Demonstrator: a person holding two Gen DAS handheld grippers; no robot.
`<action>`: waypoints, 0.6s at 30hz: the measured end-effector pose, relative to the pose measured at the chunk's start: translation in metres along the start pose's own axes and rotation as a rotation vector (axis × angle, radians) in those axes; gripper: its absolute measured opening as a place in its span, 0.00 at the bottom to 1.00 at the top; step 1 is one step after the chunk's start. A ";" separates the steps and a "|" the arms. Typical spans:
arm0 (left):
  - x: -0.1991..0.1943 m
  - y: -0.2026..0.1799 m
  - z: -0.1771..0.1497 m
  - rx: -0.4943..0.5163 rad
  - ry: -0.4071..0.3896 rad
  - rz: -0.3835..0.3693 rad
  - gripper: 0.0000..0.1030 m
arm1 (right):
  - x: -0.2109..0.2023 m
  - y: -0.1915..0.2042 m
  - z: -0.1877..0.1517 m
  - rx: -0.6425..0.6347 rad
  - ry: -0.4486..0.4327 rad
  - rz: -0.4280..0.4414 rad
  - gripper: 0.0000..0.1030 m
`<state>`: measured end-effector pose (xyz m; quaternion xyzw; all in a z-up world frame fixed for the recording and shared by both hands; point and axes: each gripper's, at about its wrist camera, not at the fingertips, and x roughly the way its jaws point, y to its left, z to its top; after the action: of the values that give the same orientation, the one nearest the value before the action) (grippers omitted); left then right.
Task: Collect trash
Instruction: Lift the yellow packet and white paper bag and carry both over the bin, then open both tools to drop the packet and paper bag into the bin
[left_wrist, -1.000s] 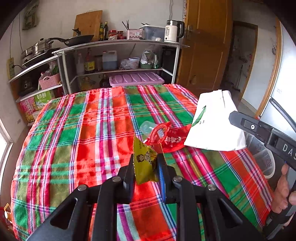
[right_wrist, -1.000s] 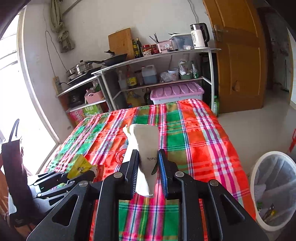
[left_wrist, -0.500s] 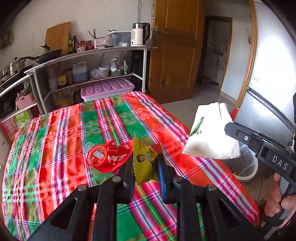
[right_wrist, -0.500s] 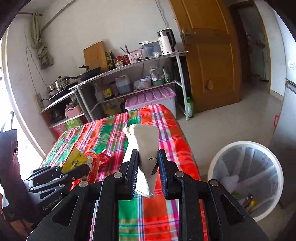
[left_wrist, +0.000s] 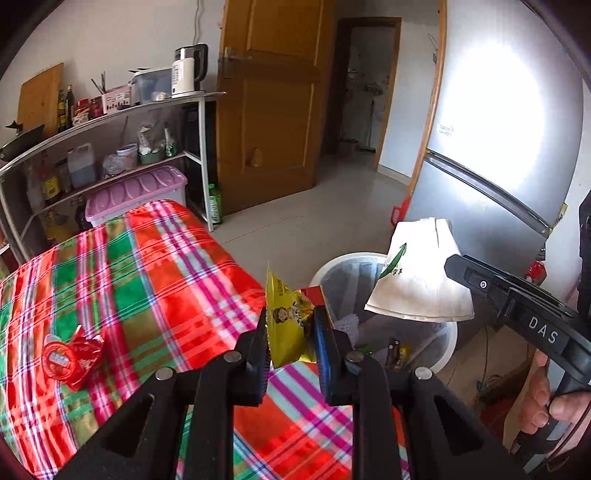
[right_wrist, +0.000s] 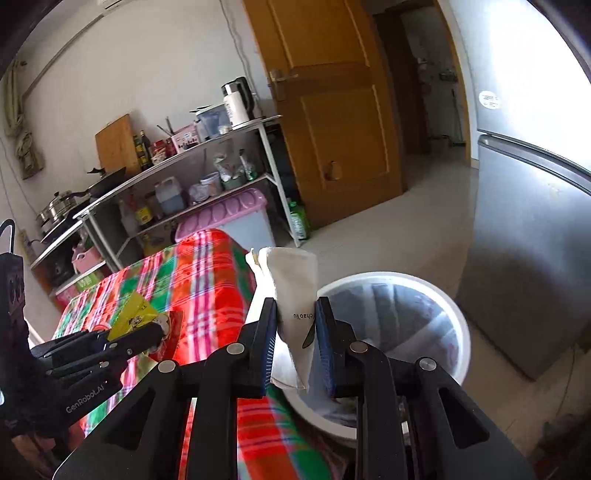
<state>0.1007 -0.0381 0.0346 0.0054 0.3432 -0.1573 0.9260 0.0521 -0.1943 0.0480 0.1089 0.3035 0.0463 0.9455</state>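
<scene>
My left gripper (left_wrist: 290, 328) is shut on a yellow snack wrapper (left_wrist: 286, 325) and holds it over the right edge of the plaid table (left_wrist: 155, 280), close to the white trash bin (left_wrist: 439, 354). My right gripper (right_wrist: 295, 325) is shut on a white paper bag (right_wrist: 295, 291) with a green mark, held above the bin's rim (right_wrist: 399, 278). The bag also shows in the left wrist view (left_wrist: 417, 280). The left gripper and wrapper (right_wrist: 131, 315) show at the left of the right wrist view. A red wrapper with a red cup lid (left_wrist: 70, 358) lies on the table.
The bin stands on the floor between the table and a grey fridge (left_wrist: 491, 177), with some trash inside. A metal shelf (left_wrist: 110, 122) with bottles and a kettle stands behind the table, with a pink-lidded box (left_wrist: 136, 188) under it. A wooden door (left_wrist: 266, 92) stands beyond.
Both grippers have swung right from over the table toward the bin, each still holding its item. The red wrapper stays on the table, now at the left.
</scene>
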 end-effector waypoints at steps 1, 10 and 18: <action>0.004 -0.007 0.002 0.010 0.004 -0.012 0.21 | -0.002 -0.007 0.001 0.008 -0.002 -0.015 0.21; 0.038 -0.052 0.012 0.044 0.059 -0.083 0.21 | -0.002 -0.056 -0.004 0.049 0.026 -0.129 0.21; 0.062 -0.065 0.009 0.055 0.110 -0.078 0.22 | 0.022 -0.083 -0.017 0.057 0.105 -0.184 0.22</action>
<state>0.1319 -0.1187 0.0078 0.0259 0.3891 -0.2020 0.8984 0.0615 -0.2682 0.0030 0.1048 0.3624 -0.0439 0.9251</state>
